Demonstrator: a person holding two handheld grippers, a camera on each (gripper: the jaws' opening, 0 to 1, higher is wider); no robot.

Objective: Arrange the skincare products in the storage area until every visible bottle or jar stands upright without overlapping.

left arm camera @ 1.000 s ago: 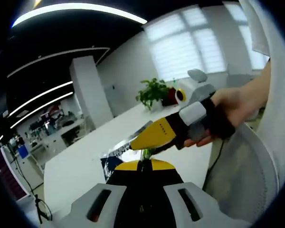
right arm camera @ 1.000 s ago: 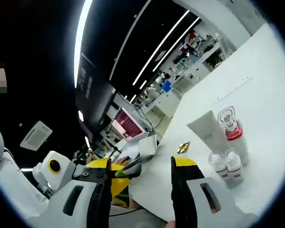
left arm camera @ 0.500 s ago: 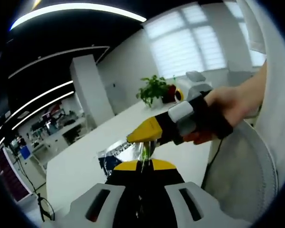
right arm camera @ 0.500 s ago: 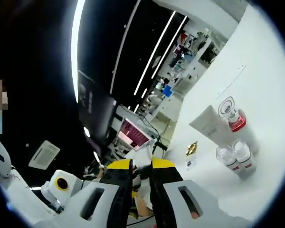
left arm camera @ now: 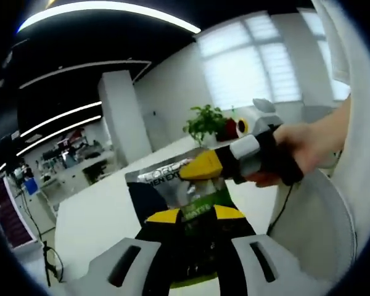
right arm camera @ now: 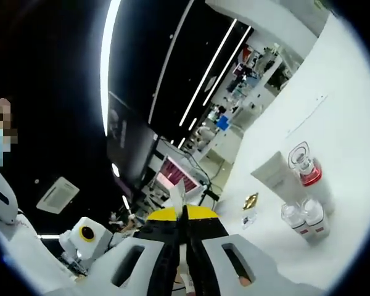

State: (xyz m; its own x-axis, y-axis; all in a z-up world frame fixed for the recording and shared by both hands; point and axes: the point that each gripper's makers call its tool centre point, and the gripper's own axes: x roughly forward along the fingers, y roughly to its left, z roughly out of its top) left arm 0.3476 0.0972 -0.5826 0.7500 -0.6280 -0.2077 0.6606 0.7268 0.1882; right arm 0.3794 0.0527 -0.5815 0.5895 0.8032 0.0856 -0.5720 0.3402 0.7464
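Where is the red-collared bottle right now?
In the right gripper view, the red-collared bottle stands on the white table at right, beside the white tube, behind two small clear-capped bottles.

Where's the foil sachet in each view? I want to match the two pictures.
Left gripper view: the sachet faces the camera at centre, between the parted jaws of the left tongs, pinched from the right by the right tongs.
Right gripper view: the sachet is seen edge-on, a thin sliver rising from the right tongs' closed jaws, low centre.
Shared landmark: the white table.
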